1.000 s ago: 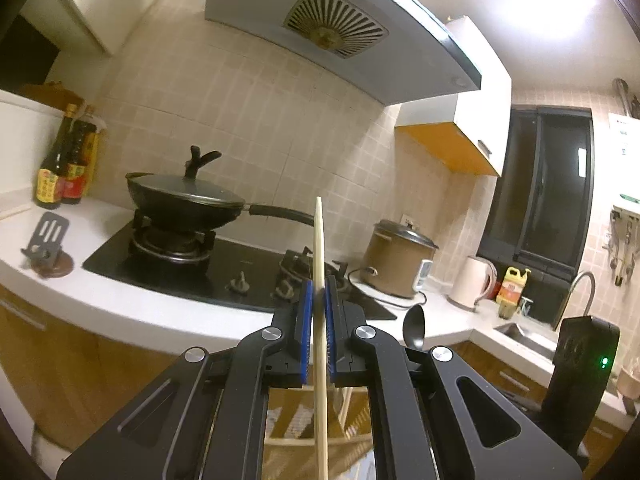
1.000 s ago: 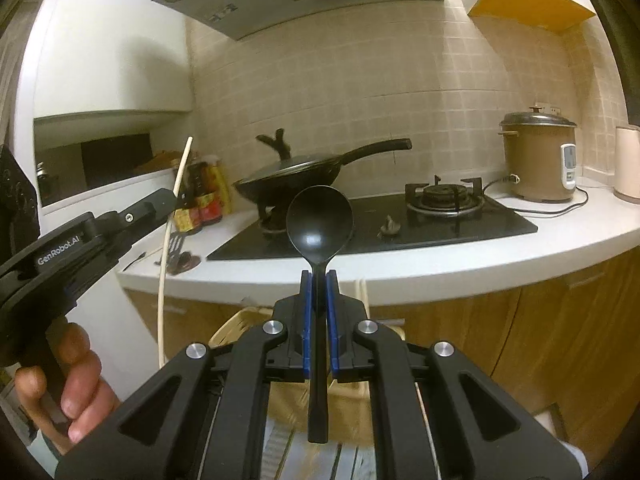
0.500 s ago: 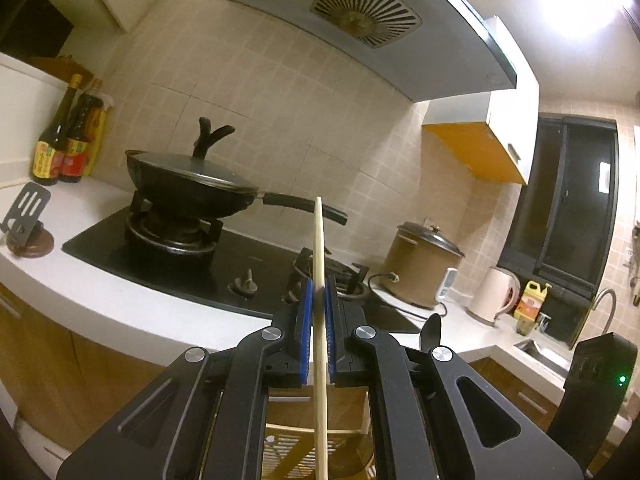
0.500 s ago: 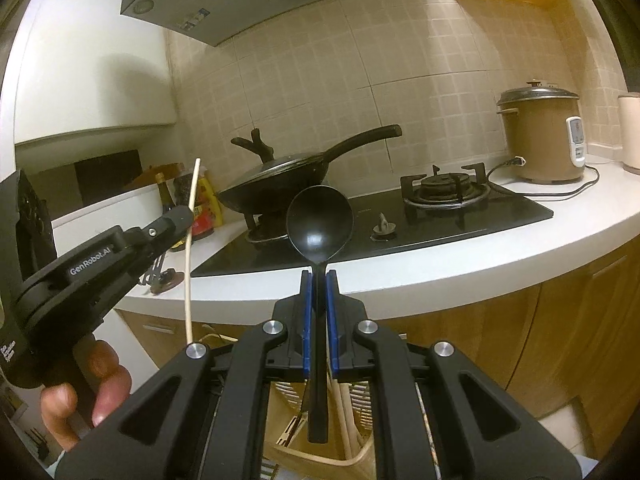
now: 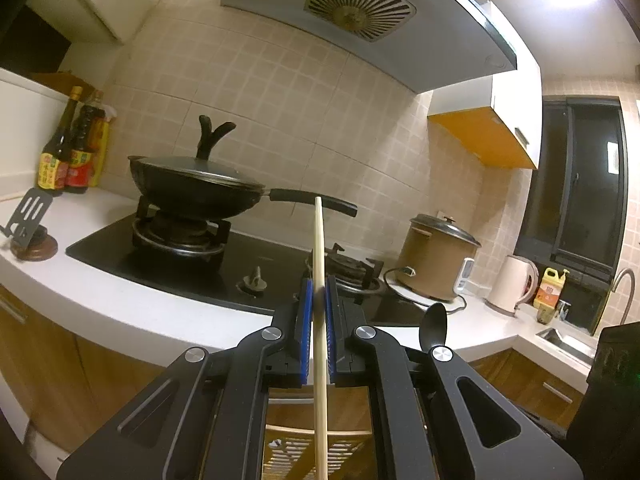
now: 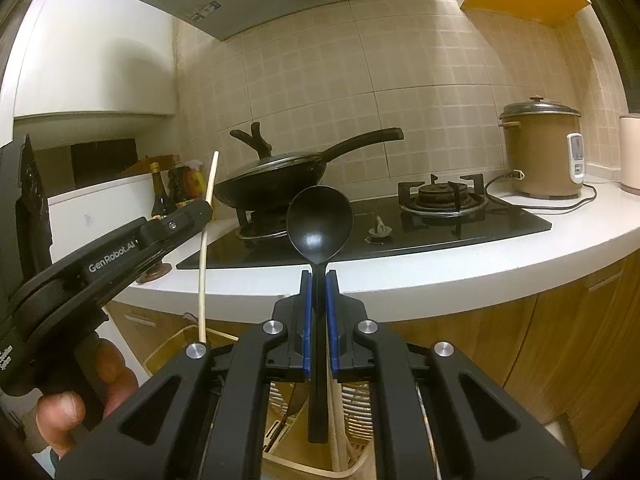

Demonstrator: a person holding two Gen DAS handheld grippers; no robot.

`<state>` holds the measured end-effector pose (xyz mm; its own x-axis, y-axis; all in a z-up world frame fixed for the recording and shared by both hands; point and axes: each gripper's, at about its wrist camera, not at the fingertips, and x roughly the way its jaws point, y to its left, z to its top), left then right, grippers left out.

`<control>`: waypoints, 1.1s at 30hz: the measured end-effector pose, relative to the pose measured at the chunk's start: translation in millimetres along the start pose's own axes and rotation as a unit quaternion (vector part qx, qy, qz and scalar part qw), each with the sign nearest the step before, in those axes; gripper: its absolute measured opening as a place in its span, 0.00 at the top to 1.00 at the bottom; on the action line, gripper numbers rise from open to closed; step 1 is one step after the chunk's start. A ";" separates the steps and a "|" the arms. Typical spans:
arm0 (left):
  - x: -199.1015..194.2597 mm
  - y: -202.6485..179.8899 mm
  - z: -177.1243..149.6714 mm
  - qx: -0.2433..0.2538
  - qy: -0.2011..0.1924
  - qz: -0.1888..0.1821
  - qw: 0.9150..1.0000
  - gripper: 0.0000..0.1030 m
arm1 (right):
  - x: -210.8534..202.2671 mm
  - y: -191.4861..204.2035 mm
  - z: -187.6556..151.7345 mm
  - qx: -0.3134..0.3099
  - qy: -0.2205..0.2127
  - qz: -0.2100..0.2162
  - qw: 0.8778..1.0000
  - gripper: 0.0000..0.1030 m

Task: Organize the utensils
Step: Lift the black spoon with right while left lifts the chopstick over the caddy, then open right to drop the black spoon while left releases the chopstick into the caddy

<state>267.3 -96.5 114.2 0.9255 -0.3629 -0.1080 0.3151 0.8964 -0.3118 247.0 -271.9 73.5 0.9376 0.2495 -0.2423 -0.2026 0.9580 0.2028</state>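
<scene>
My left gripper is shut on a long pale wooden chopstick held upright; the stick and the left gripper also show at the left of the right wrist view. My right gripper is shut on the handle of a black plastic spoon, bowl up; the spoon bowl shows at the right of the left wrist view. Below both grippers sits a slatted wooden utensil holder, mostly hidden by them, also seen in the left wrist view.
A white counter carries a black gas hob with a lidded wok, sauce bottles, a brown rice cooker, a spatula on a stand, a kettle and a sink. Wooden cabinets stand below.
Both grippers have risen and drawn nearer the counter, each still holding its utensil. The utensil holder has dropped lower in both views.
</scene>
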 end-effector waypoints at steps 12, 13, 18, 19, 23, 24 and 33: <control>6.8 -3.0 -10.4 0.016 0.008 -0.003 1.000 0.96 | 0.2 -2.2 -9.9 -0.001 -0.003 -0.003 1.000 0.95; 6.3 -3.2 -11.3 0.020 0.010 -0.004 1.000 0.96 | -0.2 -1.7 -10.2 -0.003 -0.003 -0.004 1.000 0.95; 2.6 -0.2 -15.6 0.022 0.018 -0.006 1.000 0.95 | -4.5 0.1 -13.9 -0.007 0.001 -0.003 1.000 0.95; 1.5 0.4 -16.6 0.024 0.022 -0.006 0.999 0.95 | -5.9 0.6 -13.9 -0.009 0.004 -0.004 1.000 0.95; -5.2 2.8 -17.1 0.026 0.030 -0.007 0.999 0.94 | -13.4 3.0 -14.7 -0.018 0.016 -0.006 1.000 0.94; -7.7 2.8 -16.7 0.025 0.030 -0.009 0.999 0.89 | -16.8 3.6 -15.1 -0.020 0.019 -0.007 1.000 0.92; -47.8 0.8 -2.9 0.035 0.053 -0.022 0.998 0.69 | -55.1 9.6 -11.3 -0.021 0.037 -0.005 0.999 0.75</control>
<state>222.8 -79.2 116.4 0.8844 -0.4236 -0.1961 0.3721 0.8934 -0.2516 190.3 -274.9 78.0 0.9164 0.2488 -0.3135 -0.2069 0.9650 0.1610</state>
